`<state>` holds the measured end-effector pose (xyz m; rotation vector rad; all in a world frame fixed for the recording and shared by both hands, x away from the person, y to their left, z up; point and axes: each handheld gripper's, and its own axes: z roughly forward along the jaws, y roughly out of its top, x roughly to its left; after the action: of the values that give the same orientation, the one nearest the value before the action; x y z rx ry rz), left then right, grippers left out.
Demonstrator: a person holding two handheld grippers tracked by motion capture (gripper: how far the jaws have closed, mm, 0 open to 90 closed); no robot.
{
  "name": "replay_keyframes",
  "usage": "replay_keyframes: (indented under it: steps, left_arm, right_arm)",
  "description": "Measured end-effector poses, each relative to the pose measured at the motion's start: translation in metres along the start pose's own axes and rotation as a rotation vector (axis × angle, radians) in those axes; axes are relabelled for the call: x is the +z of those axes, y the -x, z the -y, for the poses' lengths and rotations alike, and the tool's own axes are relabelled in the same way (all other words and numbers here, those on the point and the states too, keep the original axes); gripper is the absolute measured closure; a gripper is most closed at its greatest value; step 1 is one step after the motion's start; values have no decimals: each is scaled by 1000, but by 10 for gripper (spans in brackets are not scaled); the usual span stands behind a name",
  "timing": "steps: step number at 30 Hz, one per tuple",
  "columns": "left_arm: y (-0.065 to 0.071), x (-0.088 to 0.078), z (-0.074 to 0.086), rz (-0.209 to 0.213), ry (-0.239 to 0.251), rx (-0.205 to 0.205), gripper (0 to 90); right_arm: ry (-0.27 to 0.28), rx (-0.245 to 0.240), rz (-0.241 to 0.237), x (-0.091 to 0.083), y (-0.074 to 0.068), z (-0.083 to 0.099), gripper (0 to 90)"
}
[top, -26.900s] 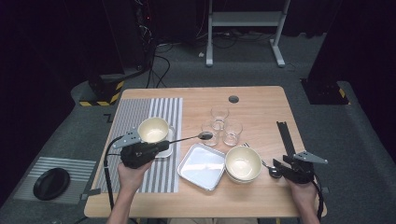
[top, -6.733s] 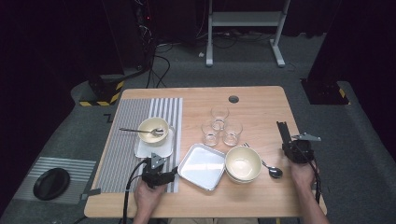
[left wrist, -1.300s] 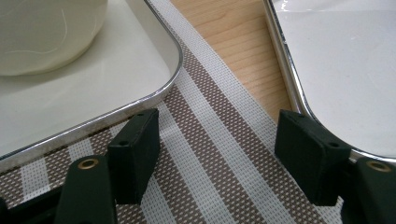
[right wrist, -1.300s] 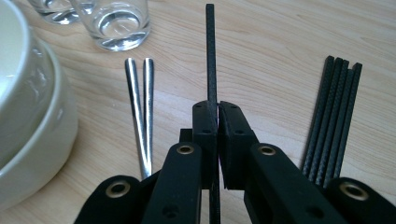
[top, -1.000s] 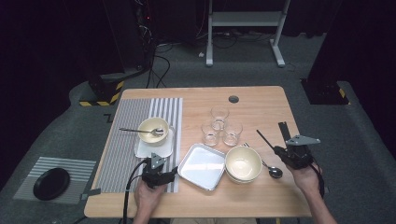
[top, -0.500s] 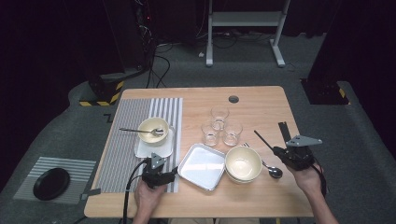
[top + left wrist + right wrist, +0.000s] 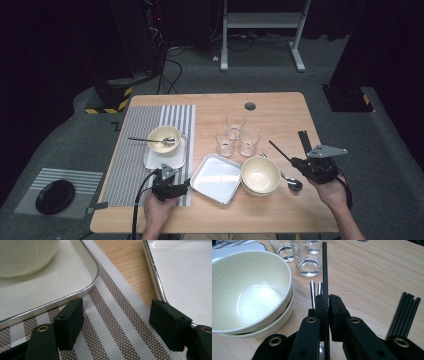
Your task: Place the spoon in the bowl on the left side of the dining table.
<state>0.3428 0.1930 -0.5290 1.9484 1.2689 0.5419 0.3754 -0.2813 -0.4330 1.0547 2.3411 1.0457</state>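
Now the right gripper [image 7: 296,161] pinches a thin black chopstick [image 7: 279,151] between its pressed-together jaws, above the right part of the wooden table [image 7: 280,107]. In the high view the long axis of the chopstick runs diagonally: its free end points away from the person and to the left, toward the three glasses [image 7: 234,135], and it looks roughly level above the wood. In the right gripper view the chopstick [image 7: 324,267] goes straight forward between the jaws, and its tip appears just beside the nearest glass [image 7: 307,258]; whether they touch, one cannot tell. Under the stick, two metal handles [image 7: 312,293] lie on the table, beside the stacked cream bowls [image 7: 249,292]. A bundle of black chopsticks [image 7: 405,312] lies on the wood to the right of the gripper.

The left gripper [image 7: 172,187] rests low over the striped placemat [image 7: 117,322], near the front edge of the table. Its jaws are spread wide and have just been opening, with nothing between them but the mat. It points into the gap between two metal trays: the tray under the bowl with a spoon [image 7: 62,282] and the empty tray [image 7: 180,272].
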Motion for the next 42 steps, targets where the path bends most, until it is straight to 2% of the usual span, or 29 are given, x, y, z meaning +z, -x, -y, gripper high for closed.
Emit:
replay_keyframes:
  steps: [1, 12, 15, 20, 21, 26, 27, 29, 32, 34, 35, 36, 40, 41, 42]
  left_arm:
    - [-1, 0, 0, 10, 5, -15, 270]
    - [-1, -1, 0, 14, 4, -22, 264]
    - [-1, -1, 0, 14, 4, -22, 265]
    - [-1, 0, 0, 7, 6, -27, 265]
    - [-1, 0, 0, 11, 4, -27, 265]
    - [0, 0, 0, 5, 8, -29, 263]
    - [1, 0, 0, -4, 1, -5, 263]
    - [1, 0, 1, -18, 4, 4, 264]
    - [1, -1, 1, -13, -7, -1, 265]
    - [1, -2, 0, -7, -9, 0, 266]
    - [2, -2, 1, -5, -6, -25, 266]
    - [0, -3, 1, -2, -13, -4, 267]
    - [-2, -6, 1, 18, -16, -12, 286]
    - [-3, -7, 1, 31, -19, -18, 289]
    - [-4, -8, 1, 36, -21, -16, 295]
  right_arm:
    - [1, -15, -4, -1, 0, -1, 861]
    - [4, -44, -33, -5, -6, -8, 861]
    - [12, -70, -40, -6, -7, -11, 860]
    - [4, -71, -52, -6, -11, -14, 860]
    - [9, -87, -58, -6, -11, -15, 860]
    - [7, -108, -71, -7, -13, -17, 860]
    - [8, -115, -77, -8, -14, -19, 860]
    - [2, -109, -82, -8, -15, -19, 860]
    - [8, -134, -91, -8, -15, -22, 860]
    - [15, -131, -101, -8, -17, -23, 860]
    - [15, -136, -104, -7, -18, -24, 860]
    - [6, -145, -111, -7, -18, -24, 860]
    - [5, -157, -135, -6, -22, -26, 860]
    - [15, -173, -137, -6, -21, -27, 860]
    - [5, -155, -147, -6, -24, -28, 860]
